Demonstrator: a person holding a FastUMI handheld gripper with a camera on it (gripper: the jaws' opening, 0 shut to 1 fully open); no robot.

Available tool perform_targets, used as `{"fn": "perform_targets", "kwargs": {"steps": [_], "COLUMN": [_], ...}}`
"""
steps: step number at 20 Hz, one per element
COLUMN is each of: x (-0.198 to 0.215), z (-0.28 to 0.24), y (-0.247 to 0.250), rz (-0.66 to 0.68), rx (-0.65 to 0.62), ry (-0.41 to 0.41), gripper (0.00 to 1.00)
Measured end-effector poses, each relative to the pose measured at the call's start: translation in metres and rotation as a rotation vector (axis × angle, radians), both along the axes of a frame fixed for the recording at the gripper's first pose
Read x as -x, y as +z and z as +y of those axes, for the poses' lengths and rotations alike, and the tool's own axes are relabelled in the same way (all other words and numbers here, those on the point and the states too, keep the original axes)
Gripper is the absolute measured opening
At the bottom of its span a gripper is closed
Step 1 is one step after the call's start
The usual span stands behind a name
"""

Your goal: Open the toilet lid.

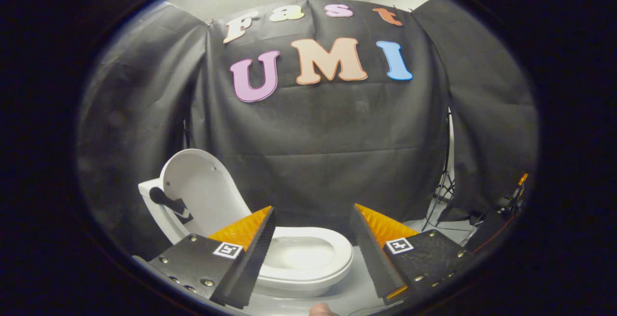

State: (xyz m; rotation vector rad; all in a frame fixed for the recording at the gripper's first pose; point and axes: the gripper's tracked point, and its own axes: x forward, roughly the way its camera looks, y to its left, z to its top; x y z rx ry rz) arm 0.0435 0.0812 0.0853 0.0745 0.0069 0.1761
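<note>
A white toilet (pixel 308 263) stands on the floor just beyond my fingers. Its lid (pixel 202 195) is raised, leaning back upright against the tank (pixel 152 198), with a dark handle piece (pixel 166 200) on its left edge. The seat ring and the open bowl lie between and slightly ahead of the fingertips. My gripper (pixel 313 217) is open, the two fingers wide apart with nothing between them, held above and in front of the bowl and touching nothing.
Black cloth walls close the booth behind and to both sides of the toilet. A light stand tripod (pixel 446 186) and dark equipment with cables (pixel 501 215) sit at the right on the pale floor. A fingertip of a person (pixel 322 310) shows under the gripper.
</note>
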Motion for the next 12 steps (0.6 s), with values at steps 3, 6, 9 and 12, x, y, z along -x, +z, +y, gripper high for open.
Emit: {"fn": "perform_targets", "kwargs": {"steps": [3,6,9,12], "x": [0.0006,0.0002,0.0002,-0.0006], "z": [-0.0039,-0.0034,0.0007,0.0053], "y": [-0.0024,-0.0039,-0.0006,0.0043], "rz": [0.003,0.007,0.004,0.004], "rx": [0.007,0.014,0.012,0.002], "ry": [-0.004,-0.005,0.001,0.005], "gripper": [0.92,0.92,0.92,0.92]}}
